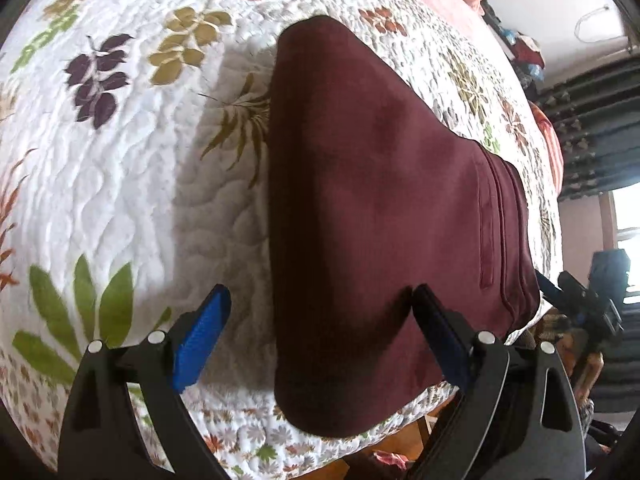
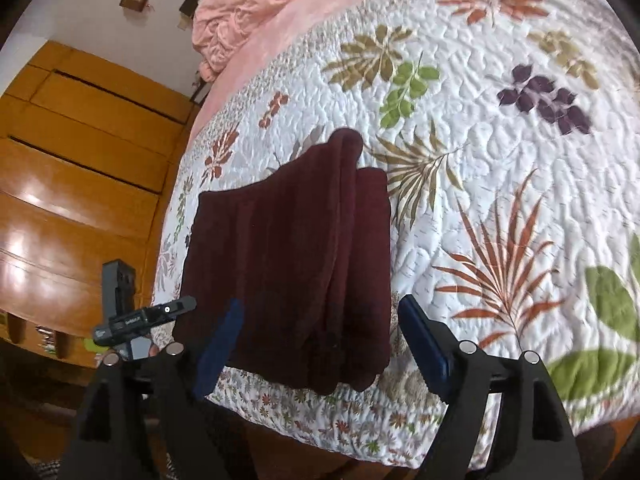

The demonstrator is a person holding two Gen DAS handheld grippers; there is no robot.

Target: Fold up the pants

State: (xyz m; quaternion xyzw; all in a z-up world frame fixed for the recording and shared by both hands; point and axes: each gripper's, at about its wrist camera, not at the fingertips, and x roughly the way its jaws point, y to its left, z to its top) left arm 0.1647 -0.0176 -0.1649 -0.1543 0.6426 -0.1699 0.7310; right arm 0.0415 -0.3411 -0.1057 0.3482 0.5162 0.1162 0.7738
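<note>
Maroon pants [image 2: 288,264] folded on floral quilt [image 2: 500,128] (near its edge), both grippers' jaws spread, holding nothing

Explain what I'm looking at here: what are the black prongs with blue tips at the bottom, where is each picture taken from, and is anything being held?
Each picture comes from a camera mounted on a hand-held gripper, looking along its two blue-padded fingers. One shows the left gripper, the other the right gripper. Both stand open and hold nothing. Folded maroon pants lie on a leaf-print quilt near the bed's edge. A pink blanket is bunched at the far end.
</note>
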